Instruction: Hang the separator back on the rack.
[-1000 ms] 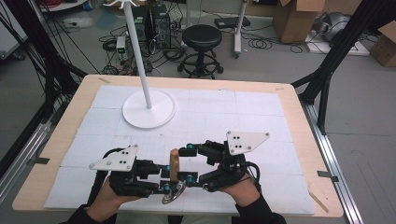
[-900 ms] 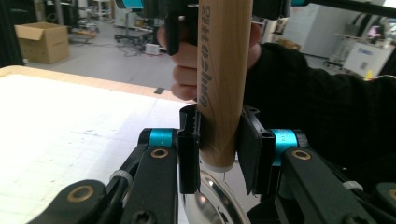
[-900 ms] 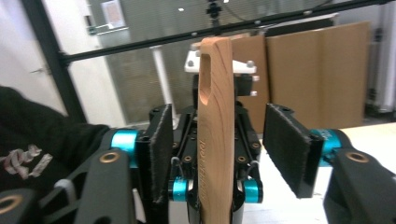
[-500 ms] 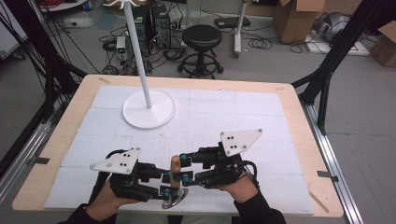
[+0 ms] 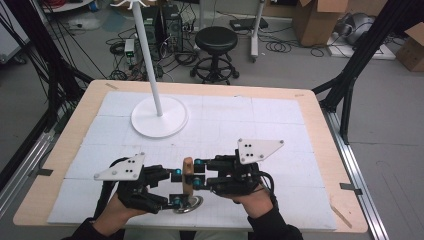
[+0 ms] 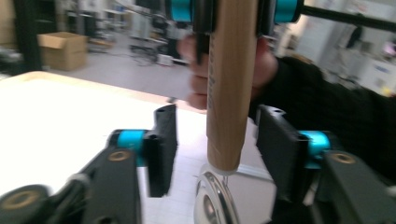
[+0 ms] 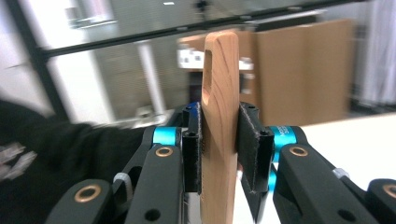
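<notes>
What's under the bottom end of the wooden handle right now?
A round metal head joins the wooden handle just below its end, between the left gripper's open jaws. Its lower part is cut off, so its shape stays unclear.

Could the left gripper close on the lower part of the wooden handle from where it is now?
Probably yes: the left gripper has just been opening, and its jaws already stand apart on either side of the wooden handle, which the right gripper clamps higher up. Nothing sits between.

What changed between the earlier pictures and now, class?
The right gripper closed its fingers onto the wooden handle of the metal-headed utensil. The left gripper has just been opening; its fingers stand off the handle. Both hands and the white pole stand stayed put.
</notes>
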{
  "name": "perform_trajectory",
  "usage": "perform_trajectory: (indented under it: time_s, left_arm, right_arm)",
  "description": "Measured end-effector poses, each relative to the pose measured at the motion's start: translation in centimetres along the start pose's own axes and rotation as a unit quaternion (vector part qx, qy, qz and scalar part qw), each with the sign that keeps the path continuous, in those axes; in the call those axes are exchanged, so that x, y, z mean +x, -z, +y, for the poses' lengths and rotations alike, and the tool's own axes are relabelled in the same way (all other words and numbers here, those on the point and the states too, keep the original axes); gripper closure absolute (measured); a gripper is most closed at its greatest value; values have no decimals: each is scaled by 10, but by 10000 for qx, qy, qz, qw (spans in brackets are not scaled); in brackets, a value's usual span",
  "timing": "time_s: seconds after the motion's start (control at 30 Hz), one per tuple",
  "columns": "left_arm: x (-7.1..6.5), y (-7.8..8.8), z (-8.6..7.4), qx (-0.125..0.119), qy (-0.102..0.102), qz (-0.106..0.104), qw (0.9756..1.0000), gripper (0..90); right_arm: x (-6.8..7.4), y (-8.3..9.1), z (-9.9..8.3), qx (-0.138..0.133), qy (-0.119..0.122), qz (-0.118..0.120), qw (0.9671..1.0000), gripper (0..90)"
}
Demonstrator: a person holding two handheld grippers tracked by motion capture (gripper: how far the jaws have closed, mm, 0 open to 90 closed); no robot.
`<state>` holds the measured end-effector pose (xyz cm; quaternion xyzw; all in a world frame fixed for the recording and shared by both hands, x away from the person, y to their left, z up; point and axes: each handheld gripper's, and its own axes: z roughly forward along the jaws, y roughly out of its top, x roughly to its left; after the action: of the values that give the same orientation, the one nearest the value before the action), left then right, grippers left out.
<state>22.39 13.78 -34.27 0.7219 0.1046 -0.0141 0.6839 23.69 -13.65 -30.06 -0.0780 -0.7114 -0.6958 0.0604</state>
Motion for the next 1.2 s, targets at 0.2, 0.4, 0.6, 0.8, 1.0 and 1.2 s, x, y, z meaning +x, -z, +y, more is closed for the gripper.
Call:
perform_trajectory:
  time_s: [0.2, 0.4, 0.6, 0.8, 1.0, 1.2]
  left_arm:
    - [0, 4, 3, 43, -153, 600, 9981, 388]
    - [3, -6, 1, 305, -77, 774, 9965, 412]
    - [6, -10, 1, 329, 53, 610, 9976, 511]
    - [7, -12, 4, 277, 139, 534, 9981, 567]
    - [11, -13, 6, 213, 246, 414, 9986, 619]
    - [11, -14, 6, 266, 218, 341, 9988, 719]
  right_arm:
    - [0, -2, -2, -100, -276, -1021, 9943, 730]
    - [5, -9, -4, -124, -204, -1495, 9885, 730]
    - [8, -9, -5, -141, -202, -1481, 9887, 730]
    - [7, -8, -8, -164, -225, -1491, 9884, 730]
    - [7, -8, -10, -190, -215, -1451, 9890, 730]
    - [7, -7, -11, -223, -261, -1418, 9893, 728]
